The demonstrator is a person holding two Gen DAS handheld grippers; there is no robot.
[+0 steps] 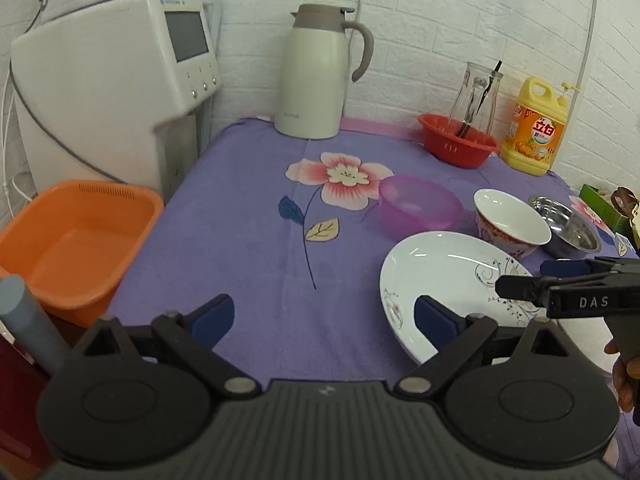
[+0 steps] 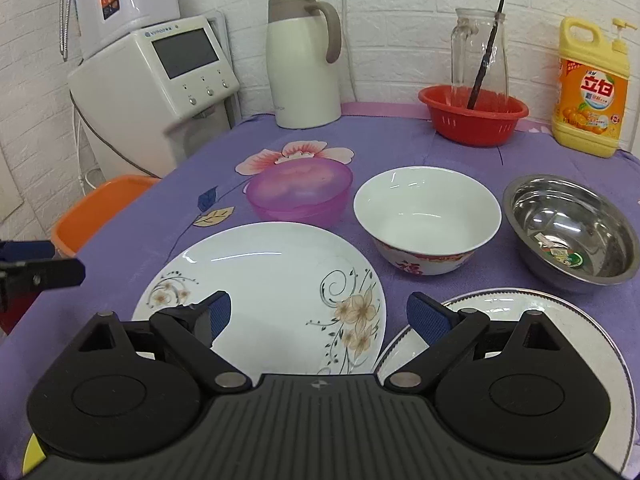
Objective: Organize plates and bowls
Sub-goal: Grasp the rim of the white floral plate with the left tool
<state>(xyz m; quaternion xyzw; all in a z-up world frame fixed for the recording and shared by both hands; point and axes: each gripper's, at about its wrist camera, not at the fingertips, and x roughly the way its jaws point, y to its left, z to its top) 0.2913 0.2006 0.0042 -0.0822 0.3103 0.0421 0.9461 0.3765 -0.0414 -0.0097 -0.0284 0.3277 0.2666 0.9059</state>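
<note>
Both grippers held over the purple cloth, jaws spread, nothing gripped.

Left gripper is seen over bare terry-like cloth; right gripper over the glossy flowered plate. A second, rim-banded plate lies just beside the first, at the near right. Behind the plates three round bowls are set in a row: translucent purple plastic bowl, white glazed bowl with red band, shiny steel bowl. An orange plastic tub with rounded corners sits off the cloth's left edge.
</note>
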